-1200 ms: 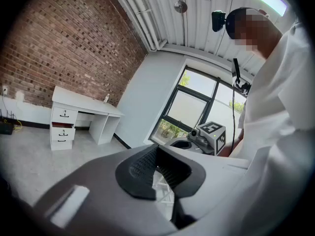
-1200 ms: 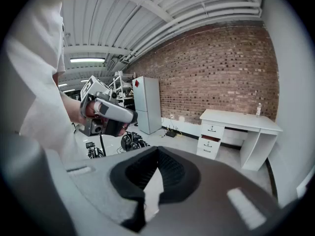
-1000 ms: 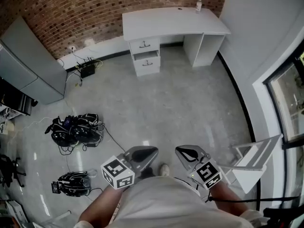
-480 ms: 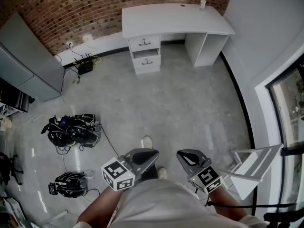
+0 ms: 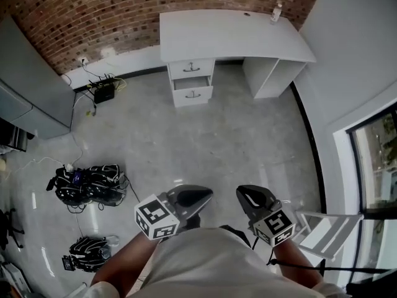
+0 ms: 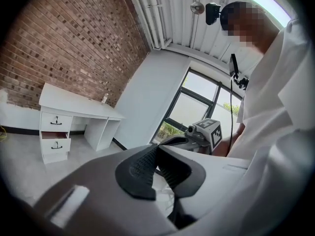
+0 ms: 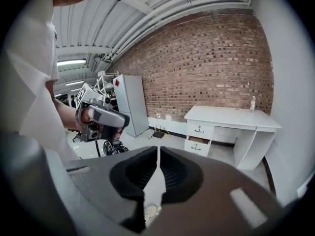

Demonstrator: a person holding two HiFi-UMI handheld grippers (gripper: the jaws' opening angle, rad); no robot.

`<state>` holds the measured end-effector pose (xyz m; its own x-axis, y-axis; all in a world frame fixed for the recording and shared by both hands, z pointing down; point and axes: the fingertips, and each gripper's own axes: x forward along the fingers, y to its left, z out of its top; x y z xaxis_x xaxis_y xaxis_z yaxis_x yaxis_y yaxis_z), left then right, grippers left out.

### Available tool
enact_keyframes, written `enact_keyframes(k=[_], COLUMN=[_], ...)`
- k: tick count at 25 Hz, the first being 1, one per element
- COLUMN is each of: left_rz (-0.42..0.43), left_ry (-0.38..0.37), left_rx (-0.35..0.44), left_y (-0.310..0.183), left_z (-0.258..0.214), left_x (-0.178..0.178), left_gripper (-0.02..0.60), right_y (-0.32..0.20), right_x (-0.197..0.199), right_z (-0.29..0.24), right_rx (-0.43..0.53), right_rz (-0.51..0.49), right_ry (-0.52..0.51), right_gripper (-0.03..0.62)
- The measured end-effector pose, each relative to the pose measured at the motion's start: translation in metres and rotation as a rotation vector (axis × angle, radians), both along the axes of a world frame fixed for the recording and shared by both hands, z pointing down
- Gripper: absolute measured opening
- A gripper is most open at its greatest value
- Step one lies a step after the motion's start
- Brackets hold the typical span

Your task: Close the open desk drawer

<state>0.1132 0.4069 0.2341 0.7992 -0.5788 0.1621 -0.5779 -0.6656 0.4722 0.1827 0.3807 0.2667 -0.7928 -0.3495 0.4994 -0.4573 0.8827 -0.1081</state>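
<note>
A white desk (image 5: 229,33) stands against the brick wall across the room. Of its two drawers, the upper one (image 5: 191,67) is flush and the lower drawer (image 5: 193,93) is pulled out a little. Both show in the left gripper view as well, the lower drawer (image 6: 55,144) ajar. My left gripper (image 5: 205,195) is held in front of my body, far from the desk, its pads shut with nothing between them (image 6: 156,149). My right gripper (image 5: 243,195) rides beside it. Its jaws are opening, only a hairline slit shows, and nothing is between them (image 7: 158,154).
A bottle (image 5: 275,12) stands on the desk's far right corner. Grey cabinets (image 5: 31,85) line the left wall. Black bags with cables (image 5: 87,184) lie on the floor at left, and a router (image 5: 103,92) by the wall. A white frame (image 5: 329,231) leans near the window at right.
Both grippers and I have moved forward across the floor toward the desk, which now sits nearer and larger in view. The bags have slid back and left.
</note>
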Motion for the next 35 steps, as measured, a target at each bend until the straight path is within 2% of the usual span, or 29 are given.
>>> enact_keyframes(k=[4, 11, 18, 25, 27, 30, 35], left_rz=[-0.006, -0.052, -0.058, -0.036, -0.008, 0.029, 0.111], left_ry=[0.045, 0.036, -0.031, -0.106, -0.128, -0.118, -0.084], left_rx=[-0.035, -0.054, -0.1, -0.104, -0.109, -0.127, -0.161], left_y=[-0.047, -0.115, -0.198, -0.286, -0.302, -0.322, -0.347], left_z=[0.003, 0.019, 0.03, 0.038, 0.046, 0.055, 0.074], left_x=[-0.04, -0.073, -0.102, -0.12, -0.126, -0.146, -0.195], left_gripper=[0.005, 0.005, 0.005, 0.005, 0.005, 0.005, 0.005], right_y=[-0.041, -0.11, -0.212, -0.294, -0.31, -0.327, -0.355], right_x=[-0.033, -0.072, -0.121, -0.155, -0.165, -0.185, -0.222], right_z=[0.0, 0.021, 0.031, 0.073, 0.091, 0.119, 0.17], right_rx=[-0.01, -0.054, -0.061, -0.138, -0.184, -0.263, -0.365], right_rz=[0.009, -0.028, -0.064, -0.094, -0.076, -0.017, 0.144], right_ry=[0.002, 0.015, -0.028, -0.03, -0.03, -0.037, -0.055], right_gripper=[0.012, 0.017, 0.018, 0.018, 0.018, 0.018, 0.018])
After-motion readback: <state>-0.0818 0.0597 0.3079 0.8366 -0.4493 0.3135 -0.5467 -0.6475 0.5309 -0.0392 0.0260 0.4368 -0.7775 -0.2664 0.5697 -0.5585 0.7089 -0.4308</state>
